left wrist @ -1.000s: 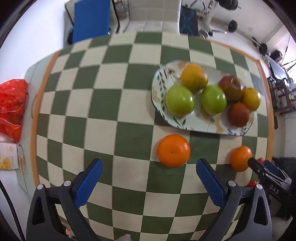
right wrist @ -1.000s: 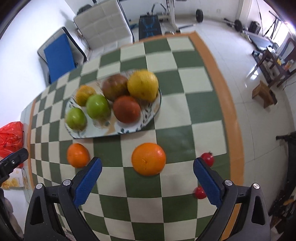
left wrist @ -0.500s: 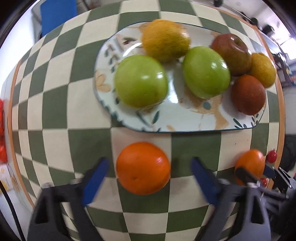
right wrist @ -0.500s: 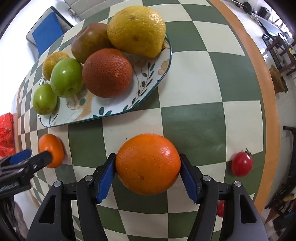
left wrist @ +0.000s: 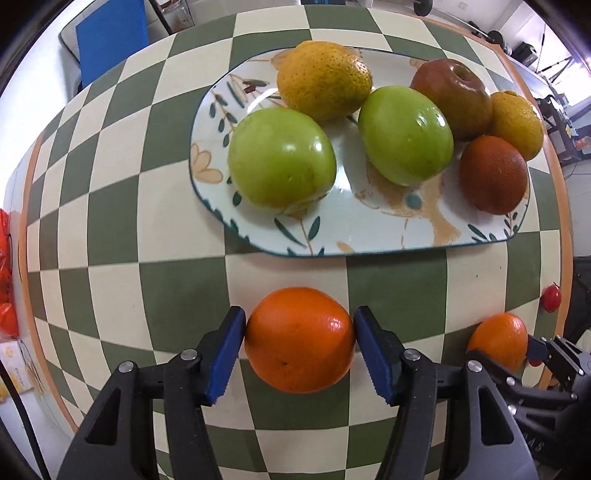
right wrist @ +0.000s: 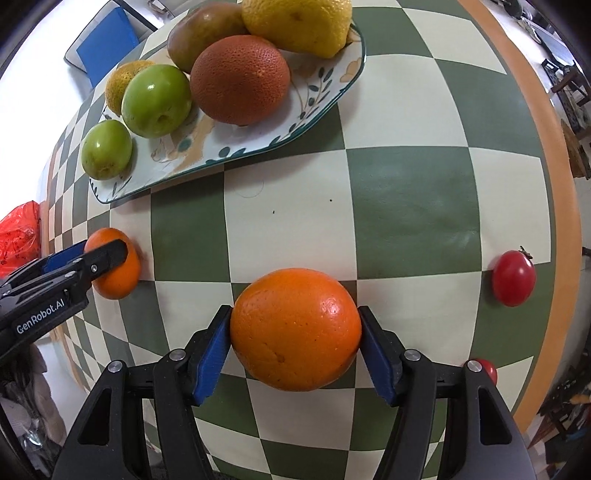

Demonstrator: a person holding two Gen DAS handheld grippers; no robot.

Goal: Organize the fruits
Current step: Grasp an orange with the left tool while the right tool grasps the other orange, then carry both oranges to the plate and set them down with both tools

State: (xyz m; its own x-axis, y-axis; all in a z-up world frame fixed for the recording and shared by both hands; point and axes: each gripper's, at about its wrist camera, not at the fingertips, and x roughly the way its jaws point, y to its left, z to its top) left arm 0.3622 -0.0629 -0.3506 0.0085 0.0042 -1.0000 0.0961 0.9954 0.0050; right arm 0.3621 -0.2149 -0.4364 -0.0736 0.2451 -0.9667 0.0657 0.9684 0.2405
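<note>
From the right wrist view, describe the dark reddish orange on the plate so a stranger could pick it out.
Find the leaf-patterned plate on the checked table. On the end with the big lemon, the dark reddish orange sits just in front of that lemon. Its brick-red, pebbled skin sets it apart from the smooth green apple beside it.

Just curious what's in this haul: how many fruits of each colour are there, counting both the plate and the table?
Green apples: 2
Bright oranges: 2
Yellow citrus: 2
Reddish-brown fruits: 2
Small red tomatoes: 2
Total: 10
</note>
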